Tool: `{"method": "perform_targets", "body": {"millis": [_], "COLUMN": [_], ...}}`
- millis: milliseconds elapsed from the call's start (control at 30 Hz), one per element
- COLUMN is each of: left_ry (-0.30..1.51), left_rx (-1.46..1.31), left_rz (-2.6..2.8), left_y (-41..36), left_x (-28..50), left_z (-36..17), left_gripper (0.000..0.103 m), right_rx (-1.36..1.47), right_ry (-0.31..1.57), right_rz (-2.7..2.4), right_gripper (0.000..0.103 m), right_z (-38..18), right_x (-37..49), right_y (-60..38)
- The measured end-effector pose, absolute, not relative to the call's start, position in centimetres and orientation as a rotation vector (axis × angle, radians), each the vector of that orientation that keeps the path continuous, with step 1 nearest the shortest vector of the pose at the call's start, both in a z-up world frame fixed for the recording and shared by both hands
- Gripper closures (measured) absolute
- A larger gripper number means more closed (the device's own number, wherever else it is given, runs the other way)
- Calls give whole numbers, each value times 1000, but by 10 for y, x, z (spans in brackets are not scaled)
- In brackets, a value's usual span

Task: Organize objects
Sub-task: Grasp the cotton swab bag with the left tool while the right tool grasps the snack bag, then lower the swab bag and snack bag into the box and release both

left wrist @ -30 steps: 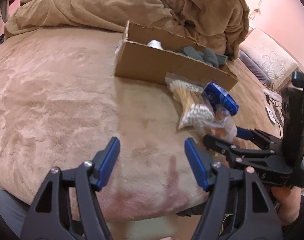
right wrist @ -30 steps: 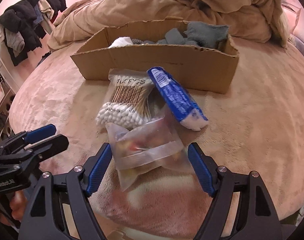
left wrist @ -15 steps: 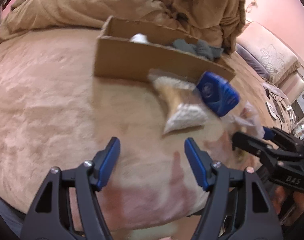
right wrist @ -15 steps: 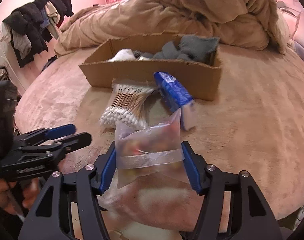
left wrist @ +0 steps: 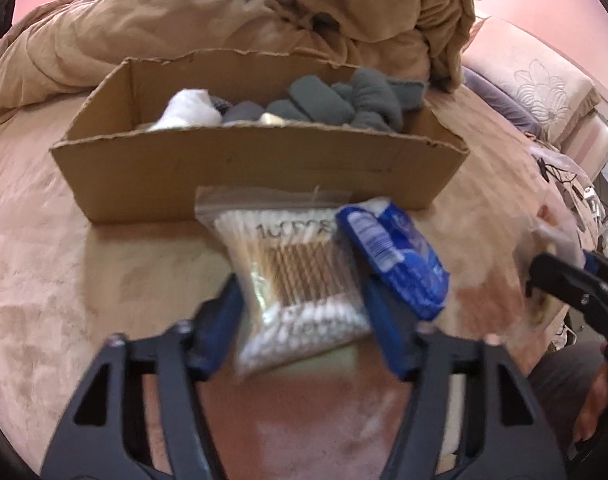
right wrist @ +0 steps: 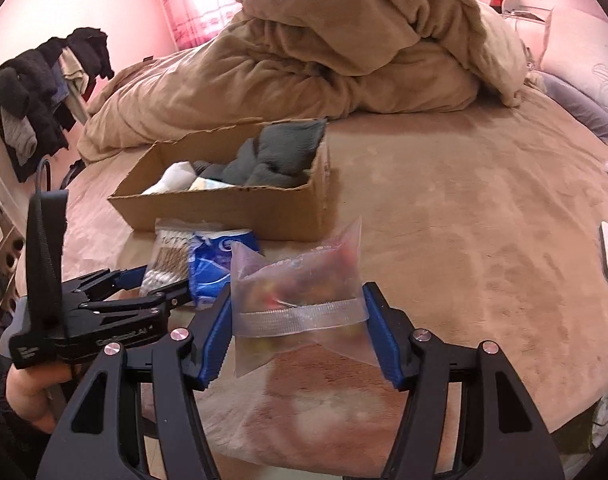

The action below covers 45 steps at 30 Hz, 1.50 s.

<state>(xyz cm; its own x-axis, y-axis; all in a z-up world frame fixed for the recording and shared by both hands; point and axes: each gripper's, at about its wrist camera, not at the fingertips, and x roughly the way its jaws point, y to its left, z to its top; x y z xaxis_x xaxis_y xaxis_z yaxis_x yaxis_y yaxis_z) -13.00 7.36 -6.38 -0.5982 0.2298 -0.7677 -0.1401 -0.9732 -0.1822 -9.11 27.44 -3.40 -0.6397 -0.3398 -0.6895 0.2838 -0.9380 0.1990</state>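
**Two bags gripped in front of the cardboard box**

The left wrist view looks straight into the cardboard box (left wrist: 260, 172) on the tan bedspread (left wrist: 36, 248): a white bundle (left wrist: 190, 110) lies at its left, rolled grey socks (left wrist: 344, 100) at its right. Just in front of the box lies the bag of cotton swabs (left wrist: 292, 276), printed side up, with the blue packet (left wrist: 400, 260) overlapping its right edge. The left gripper (left wrist: 300, 320) points steeply down over the swab bag; its jaws have just been closing and the blue pads (left wrist: 220, 320) now sit against the bag's two sides, though blur hides how firmly they press. At the far right edge this view catches only one tip of the right gripper and a blurred scrap of plastic.

The right wrist view shows what that scrap is: a clear zip bag (right wrist: 300, 292) of small coloured items, clamped between the pads of the right gripper (right wrist: 300, 332) and lifted off the bedspread, right of the swab bag and blue packet. It also shows the left gripper from the side, low at the left, with the person's hand (right wrist: 28, 400) beneath it. Dark clothes (right wrist: 36, 92) hang at the far left and a crumpled tan duvet (right wrist: 344, 52) lies behind the box.
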Motion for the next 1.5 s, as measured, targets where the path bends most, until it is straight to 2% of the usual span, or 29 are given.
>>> {"method": "perform_targets", "body": {"millis": [100, 200, 467, 767, 1133, 1500], "left_ry": [-171, -170, -212, -265, -294, -289], "left_rx": [-1269, -1256, -1227, -1118, -1034, -963], "left_rz": [2635, 2650, 2676, 2731, 2757, 2787], "left_y": [69, 64, 43, 15, -1, -18], "left_x": [-128, -121, -82, -56, -84, -138], "left_z": [-61, -57, -40, 6, 37, 50], "left_gripper": [56, 59, 60, 60, 60, 60], "right_rx": [1112, 1107, 1091, 1038, 925, 919], "right_ry": [-114, -116, -101, -64, -39, -36], "right_rz": [-2568, -2571, -2529, -2485, -2502, -2559], "right_gripper": [38, 38, 38, 38, 38, 38], "right_z": [-38, -37, -35, -15, 28, 33], "right_x": [-92, -91, -79, -71, -82, -135], "right_y": [279, 280, 262, 233, 214, 216]}}
